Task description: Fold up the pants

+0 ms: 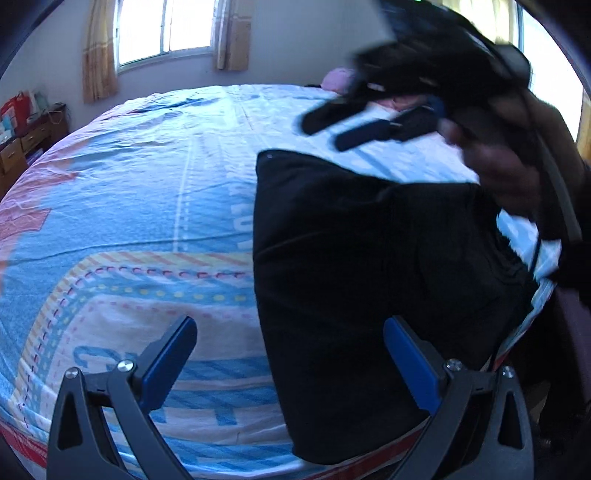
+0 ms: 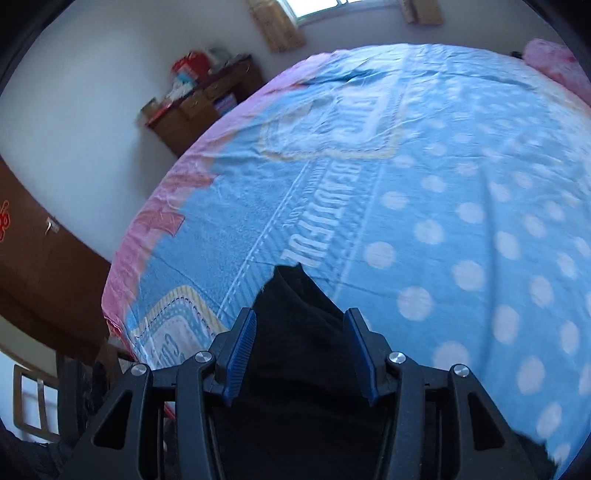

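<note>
Left gripper point(image 1: 290, 363) hovers low over the bed point(image 1: 147, 206), fingers spread wide with the black pants point(image 1: 369, 277) beyond its right finger, while the right gripper point(image 2: 301, 354), fingers apart, hangs above them.

Curtained window point(image 1: 166, 27), wooden dresser point(image 1: 27, 142)

pants point(image 1: 351, 277) on bed point(image 1: 147, 184), cabinet point(image 1: 22, 144) beyond

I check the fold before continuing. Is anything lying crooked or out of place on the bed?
Nothing stands out. The black pants lie folded and fairly flat on the bedsheet; both grippers are open and hold nothing.
</note>
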A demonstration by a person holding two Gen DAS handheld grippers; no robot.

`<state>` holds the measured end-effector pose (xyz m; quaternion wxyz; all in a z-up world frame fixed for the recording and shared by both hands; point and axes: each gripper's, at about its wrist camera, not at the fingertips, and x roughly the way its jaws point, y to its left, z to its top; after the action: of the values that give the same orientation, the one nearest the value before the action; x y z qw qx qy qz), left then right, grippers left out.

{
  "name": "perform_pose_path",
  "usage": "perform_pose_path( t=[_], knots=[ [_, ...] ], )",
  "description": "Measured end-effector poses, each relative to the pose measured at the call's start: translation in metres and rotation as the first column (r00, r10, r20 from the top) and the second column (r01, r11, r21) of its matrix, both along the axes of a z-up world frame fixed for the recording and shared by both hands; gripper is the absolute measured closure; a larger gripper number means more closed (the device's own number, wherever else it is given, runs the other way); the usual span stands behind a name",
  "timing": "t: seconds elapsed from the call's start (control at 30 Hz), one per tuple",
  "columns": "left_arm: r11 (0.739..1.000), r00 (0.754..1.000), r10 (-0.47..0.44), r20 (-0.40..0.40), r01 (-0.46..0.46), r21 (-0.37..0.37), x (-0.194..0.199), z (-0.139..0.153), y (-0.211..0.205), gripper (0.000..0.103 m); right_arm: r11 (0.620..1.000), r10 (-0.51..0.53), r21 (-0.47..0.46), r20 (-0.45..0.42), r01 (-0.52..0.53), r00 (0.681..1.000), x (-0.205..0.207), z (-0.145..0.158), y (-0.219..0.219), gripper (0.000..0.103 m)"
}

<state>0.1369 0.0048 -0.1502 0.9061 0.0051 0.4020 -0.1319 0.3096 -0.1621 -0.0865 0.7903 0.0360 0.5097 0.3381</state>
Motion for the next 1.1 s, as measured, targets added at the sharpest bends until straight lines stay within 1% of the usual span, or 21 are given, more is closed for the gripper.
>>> perform_pose_path(
  t=[0.07, 0.1, 0.13, 0.17, 0.2, 0.37, 0.43, 0.5, 0.6, 0.63, 0.67, 0.7, 0.73, 0.77, 0.83, 0.9, 0.93, 0.97, 1.0, 1.07, 1.1],
  knots=[
    [1.000, 1.000, -0.009, -0.018, 0.009, 0.011, 0.002, -0.007, 0.000, 0.000, 0.998, 0.053, -0.017, -0.060, -0.054, 0.997, 0.010, -0.010, 0.017, 0.052],
    [1.000, 0.999, -0.012, -0.032, 0.012, 0.003, 0.004, -0.011, 0.001, 0.000, 0.996, 0.083, -0.038, -0.087, -0.087, 0.993, 0.012, -0.017, 0.025, 0.061],
    [1.000, 0.999, -0.012, -0.049, 0.012, -0.009, 0.006, -0.015, 0.002, 0.000, 0.991, 0.104, -0.075, -0.093, -0.111, 0.990, 0.012, -0.023, 0.032, 0.073],
    [1.000, 0.998, -0.009, -0.059, 0.007, -0.024, 0.008, -0.019, 0.003, 0.000, 0.985, 0.105, -0.134, -0.065, -0.113, 0.992, 0.011, -0.025, 0.039, 0.091],
    [1.000, 0.999, -0.009, -0.048, 0.007, -0.028, 0.008, -0.020, 0.004, 0.000, 0.982, 0.115, -0.145, -0.057, -0.122, 0.992, 0.011, -0.026, 0.044, 0.099],
    [1.000, 1.000, -0.021, -0.022, 0.021, -0.015, 0.007, -0.022, 0.001, 0.000, 0.965, 0.097, -0.252, 0.066, -0.077, 0.993, 0.019, -0.029, 0.068, 0.103],
    [1.000, 1.000, -0.026, -0.015, 0.026, 0.001, 0.007, -0.023, -0.001, 0.000, 0.957, 0.078, -0.285, 0.069, -0.056, 0.995, 0.033, -0.038, 0.067, 0.103],
    [1.000, 1.000, -0.020, -0.018, 0.020, -0.009, 0.004, -0.022, 0.000, 0.000, 0.967, 0.058, -0.252, 0.025, -0.049, 0.998, 0.041, -0.050, 0.061, 0.103],
    [1.000, 1.000, -0.014, -0.015, 0.014, -0.013, 0.002, -0.023, -0.002, 0.000, 0.986, 0.007, -0.168, 0.040, 0.000, 0.999, 0.041, -0.040, 0.038, 0.102],
    [1.000, 1.000, -0.012, -0.014, 0.012, -0.010, 0.001, -0.024, -0.002, 0.000, 0.992, -0.025, -0.125, 0.041, 0.030, 0.999, 0.041, -0.034, 0.029, 0.100],
    [1.000, 1.000, -0.010, -0.013, 0.010, -0.009, 0.001, -0.024, -0.003, 0.000, 0.997, -0.039, -0.068, 0.032, 0.041, 0.999, 0.042, -0.025, 0.019, 0.086],
    [1.000, 1.000, -0.009, -0.013, 0.009, -0.010, 0.000, -0.023, -0.003, 0.000, 0.998, -0.038, -0.051, 0.027, 0.039, 0.999, 0.041, -0.020, 0.015, 0.048],
    [1.000, 1.000, -0.010, -0.015, 0.010, -0.011, 0.000, -0.023, -0.004, 0.000, 0.999, -0.033, -0.028, 0.020, 0.033, 0.999, 0.039, -0.014, 0.012, 0.031],
    [1.000, 1.000, -0.014, -0.020, 0.013, -0.013, 0.001, -0.023, -0.003, 0.000, 1.000, -0.029, 0.005, 0.022, 0.029, 0.999, 0.037, -0.007, 0.009, 0.023],
    [1.000, 1.000, -0.015, -0.026, 0.014, -0.017, 0.002, -0.021, -0.002, 0.000, 1.000, 0.015, 0.004, 0.020, -0.015, 1.000, 0.033, -0.001, 0.018, 0.023],
    [1.000, 0.999, -0.012, -0.033, 0.011, -0.020, 0.003, -0.019, 0.001, 0.000, 0.997, 0.059, -0.047, 0.019, -0.058, 0.998, 0.029, -0.003, 0.032, 0.023],
    [1.000, 0.999, -0.012, -0.036, 0.011, -0.020, 0.003, -0.018, 0.001, 0.000, 0.993, 0.070, -0.092, 0.020, -0.068, 0.997, 0.028, -0.006, 0.038, 0.025],
    [1.000, 0.999, -0.013, -0.037, 0.013, -0.023, 0.002, -0.018, 0.002, 0.000, 0.985, 0.084, -0.152, 0.005, -0.083, 0.996, 0.029, -0.014, 0.044, 0.036],
    [1.000, 0.999, -0.014, -0.039, 0.013, -0.025, 0.003, -0.017, 0.004, 0.000, 0.977, 0.102, -0.184, -0.020, -0.104, 0.995, 0.029, -0.020, 0.046, 0.052],
    [1.000, 0.999, -0.017, -0.041, 0.016, -0.026, 0.003, -0.017, 0.005, 0.000, 0.971, 0.146, -0.182, -0.063, -0.156, 0.987, 0.026, -0.031, 0.051, 0.069],
    [1.000, 0.999, -0.022, -0.036, 0.021, -0.021, 0.002, -0.017, 0.005, 0.000, 0.968, 0.170, -0.171, -0.081, -0.182, 0.982, 0.023, -0.033, 0.051, 0.074]
  ],
)
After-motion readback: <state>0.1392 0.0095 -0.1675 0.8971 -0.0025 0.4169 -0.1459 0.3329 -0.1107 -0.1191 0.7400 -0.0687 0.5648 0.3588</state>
